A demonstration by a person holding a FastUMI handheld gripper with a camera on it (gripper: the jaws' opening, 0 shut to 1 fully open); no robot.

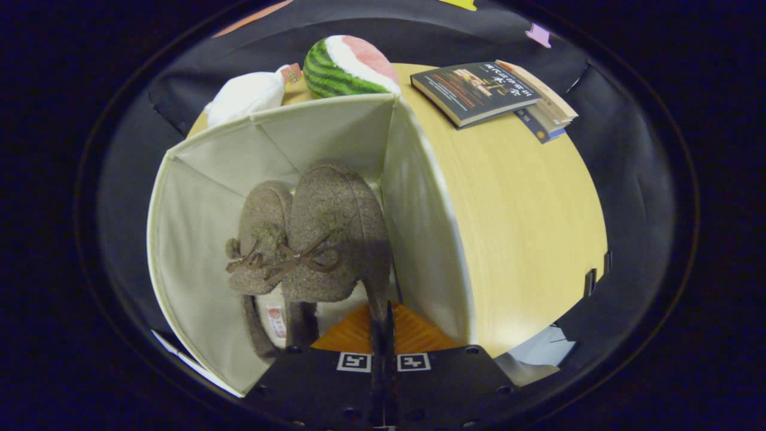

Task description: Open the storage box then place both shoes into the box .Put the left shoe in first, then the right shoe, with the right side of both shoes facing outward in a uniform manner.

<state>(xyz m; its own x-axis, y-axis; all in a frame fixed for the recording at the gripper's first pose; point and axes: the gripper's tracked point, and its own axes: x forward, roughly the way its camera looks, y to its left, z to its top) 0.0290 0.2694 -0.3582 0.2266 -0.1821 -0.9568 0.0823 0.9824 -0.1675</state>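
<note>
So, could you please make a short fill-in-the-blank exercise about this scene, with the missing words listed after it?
1. Both brown shoes stand inside the open cream storage ____.
2. Beyond the storage box, a plush toy shaped like a ____ slice lies on the table.
3. The gripper has its fingers pressed ____, holding nothing.
4. The books lie on the ____.

Missing words: box; watermelon; together; table

Cream box [197,197]; brown shoes [311,239]; green-striped watermelon [344,66]; pale wood table [514,209].
</note>
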